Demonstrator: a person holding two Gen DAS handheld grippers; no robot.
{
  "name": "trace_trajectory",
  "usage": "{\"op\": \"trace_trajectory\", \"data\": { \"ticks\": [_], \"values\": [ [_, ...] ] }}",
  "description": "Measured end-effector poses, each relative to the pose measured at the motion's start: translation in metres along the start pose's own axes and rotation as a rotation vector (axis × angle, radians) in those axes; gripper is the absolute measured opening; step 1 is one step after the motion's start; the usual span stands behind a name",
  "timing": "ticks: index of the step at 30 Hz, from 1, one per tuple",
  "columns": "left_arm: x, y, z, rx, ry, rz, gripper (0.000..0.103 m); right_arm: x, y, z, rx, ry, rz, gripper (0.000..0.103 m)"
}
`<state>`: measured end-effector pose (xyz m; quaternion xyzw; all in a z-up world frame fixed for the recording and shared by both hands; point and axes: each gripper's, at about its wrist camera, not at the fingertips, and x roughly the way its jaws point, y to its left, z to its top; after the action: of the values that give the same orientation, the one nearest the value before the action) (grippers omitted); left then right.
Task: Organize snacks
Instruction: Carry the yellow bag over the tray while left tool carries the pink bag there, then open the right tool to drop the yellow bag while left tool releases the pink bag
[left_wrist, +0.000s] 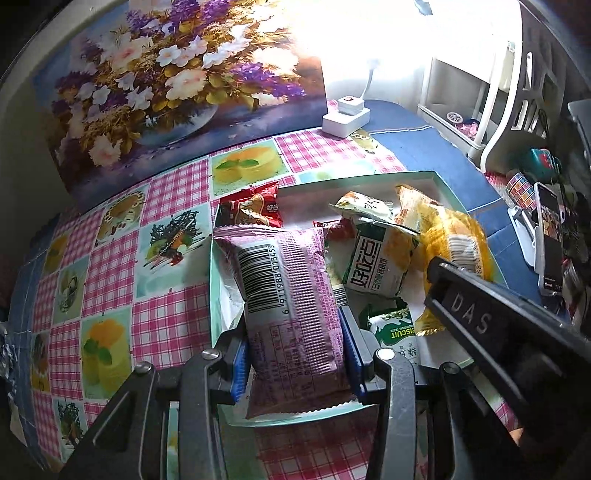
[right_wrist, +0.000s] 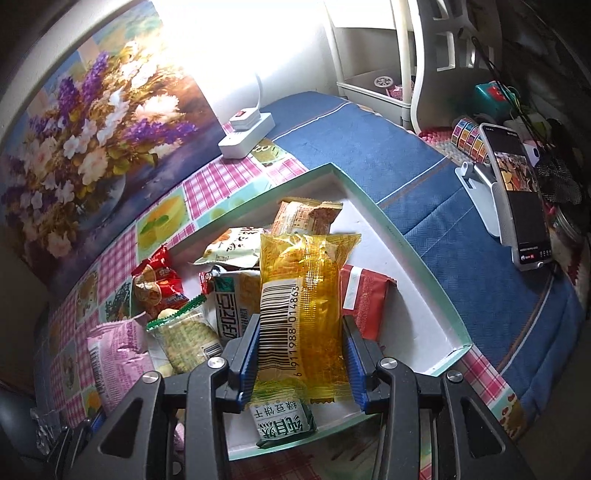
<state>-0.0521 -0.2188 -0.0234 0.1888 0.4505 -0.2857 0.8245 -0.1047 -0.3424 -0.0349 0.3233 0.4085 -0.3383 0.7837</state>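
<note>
A shallow mint-rimmed white box (left_wrist: 369, 178) (right_wrist: 424, 254) lies on the checked tablecloth and holds several snack packs. My left gripper (left_wrist: 295, 354) is shut on a pink snack pack (left_wrist: 288, 295), barcode side up, over the box's left part; the pack also shows in the right wrist view (right_wrist: 114, 354). My right gripper (right_wrist: 301, 354) is shut on a yellow snack pack (right_wrist: 303, 295), barcode up, over the box's middle; the yellow pack (left_wrist: 454, 236) and the right gripper's body show in the left view. Red (left_wrist: 255, 206), green-white (left_wrist: 380, 258) and biscuit packs (right_wrist: 188, 336) lie in the box.
A flower painting (left_wrist: 166, 85) leans at the back. A white power strip (left_wrist: 345, 118) sits behind the box. A phone on a stand (right_wrist: 517, 195) and a white rack (left_wrist: 480, 92) stand at the right on a blue cloth (right_wrist: 388, 147).
</note>
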Motion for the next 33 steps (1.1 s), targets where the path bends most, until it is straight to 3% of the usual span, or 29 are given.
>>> {"op": "trace_trajectory", "data": {
  "ticks": [9,13,17,30,32,33],
  "values": [
    [0.001,-0.001,0.000,0.004,0.004,-0.010,0.047,0.003,0.002,-0.002,-0.009,0.010,-0.015,0.045],
    [-0.001,0.001,0.001,-0.005,-0.007,-0.010,0.060,0.004,0.003,-0.002,-0.013,0.016,-0.016,0.045],
    [-0.002,0.005,0.001,-0.020,-0.006,0.005,0.061,0.005,0.003,-0.002,-0.016,0.019,-0.020,0.045],
    [-0.005,0.050,0.000,-0.202,-0.010,0.119,0.064,0.009,0.005,-0.004,-0.027,0.035,-0.034,0.045],
    [-0.005,0.060,-0.001,-0.245,-0.014,0.144,0.086,0.010,0.006,-0.004,-0.030,0.036,-0.034,0.051],
    [-0.005,0.065,-0.002,-0.268,-0.013,0.153,0.088,0.010,0.007,-0.004,-0.034,0.036,-0.033,0.056]
  ]
}}
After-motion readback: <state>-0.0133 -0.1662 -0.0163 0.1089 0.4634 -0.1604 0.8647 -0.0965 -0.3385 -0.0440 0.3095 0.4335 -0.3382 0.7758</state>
